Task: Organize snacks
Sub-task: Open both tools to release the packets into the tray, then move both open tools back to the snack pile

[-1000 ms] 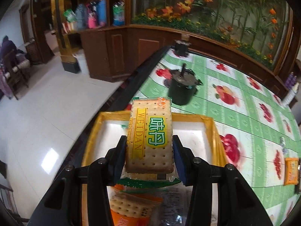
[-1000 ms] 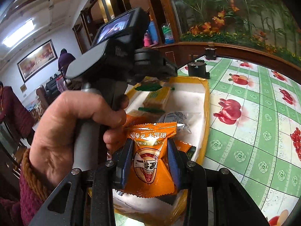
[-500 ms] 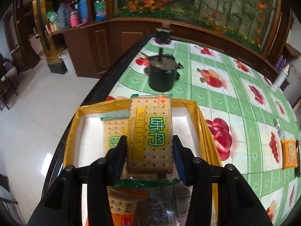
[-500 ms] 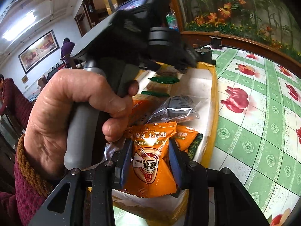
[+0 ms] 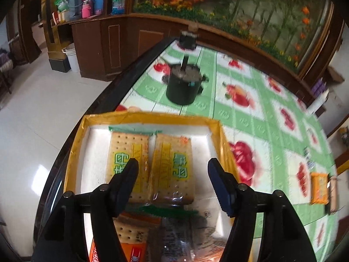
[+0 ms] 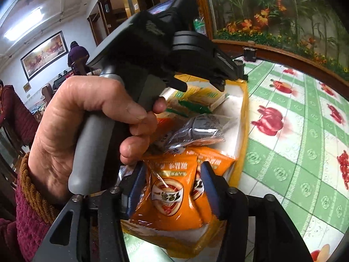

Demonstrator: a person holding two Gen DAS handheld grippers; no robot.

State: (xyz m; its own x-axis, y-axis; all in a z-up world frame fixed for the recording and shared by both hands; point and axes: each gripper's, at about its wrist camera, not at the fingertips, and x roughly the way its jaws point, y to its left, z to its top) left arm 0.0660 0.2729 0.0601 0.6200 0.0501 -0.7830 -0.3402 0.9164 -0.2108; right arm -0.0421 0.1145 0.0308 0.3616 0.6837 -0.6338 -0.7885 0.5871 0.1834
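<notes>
My left gripper is open and empty above the yellow-rimmed white tray. Two cracker packs lie flat side by side at the tray's far end, one on the left and one on the right. Nearer me in the tray lie an orange-labelled cracker pack and a clear wrapper. My right gripper is shut on an orange snack packet, low over the near end of the tray, beside another orange packet. The hand holding the left gripper blocks much of the right wrist view.
A black pot stands on the green fruit-print tablecloth beyond the tray. A small dark box sits at the table's far end. An orange packet lies at the right. The table's dark edge runs along the left, with floor below.
My left gripper has opened and let go of the cracker pack, which now lies flat in the tray beside the other one. My right gripper has moved lower over the tray with its packet.
</notes>
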